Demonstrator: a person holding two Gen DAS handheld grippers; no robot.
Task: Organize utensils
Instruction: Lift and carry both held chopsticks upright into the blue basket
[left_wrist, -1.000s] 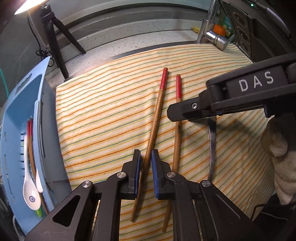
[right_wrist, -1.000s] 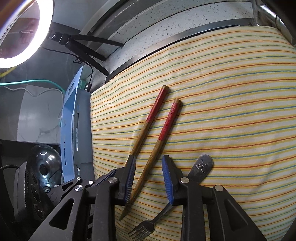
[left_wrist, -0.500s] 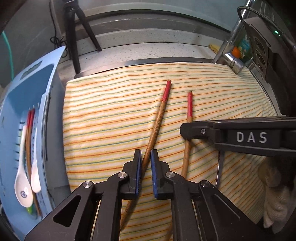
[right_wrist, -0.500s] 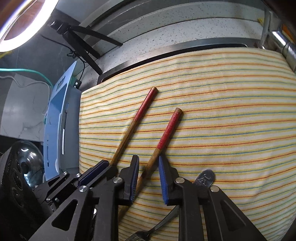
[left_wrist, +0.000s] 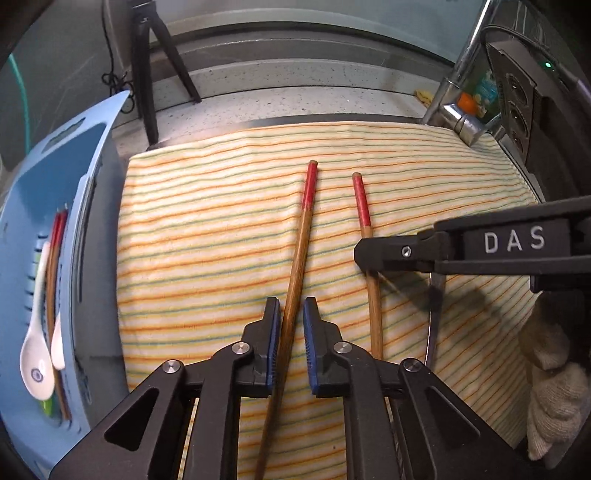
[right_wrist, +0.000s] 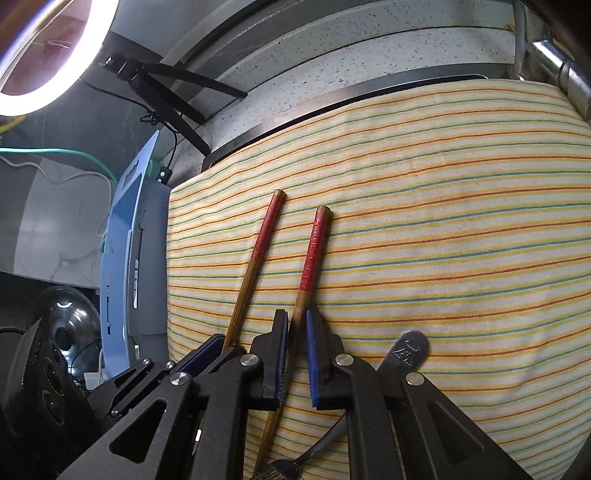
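Nearest to both cameras, each gripper's blue-padded jaws straddle one chopstick. The left gripper (left_wrist: 291, 325) has its jaws drawn in almost fully around the left chopstick (left_wrist: 301, 254), a brown wooden stick with a red-painted far end, the pads close against its shaft. The right gripper (right_wrist: 296, 341) has jaws closing on the right chopstick (right_wrist: 312, 258), which matches the other in brown wood and red end; the stick lies between the pads, and contact cannot be told for certain. Seen from the left wrist, the right gripper's black side arm bears the white letters "DAS" (left_wrist: 514, 240), and a hand in a pale knit glove (left_wrist: 554, 373) shows at the near right. A metal fork (right_wrist: 295, 465) lies just right of the right chopstick, its tines near and its rounded handle end stamped with a mark too small to read. All three utensils rest on a striped cloth (right_wrist: 443, 240) of yellow, orange and green lines. To the left of the cloth stands a blue drainer basket (left_wrist: 22, 258) holding two white spoons (left_wrist: 35, 354) and another pair of red-ended sticks. Farther off runs a speckled stone counter (left_wrist: 295, 77), with a black tripod (left_wrist: 147, 74) at far left and a chrome tap (left_wrist: 461, 122) at far right.
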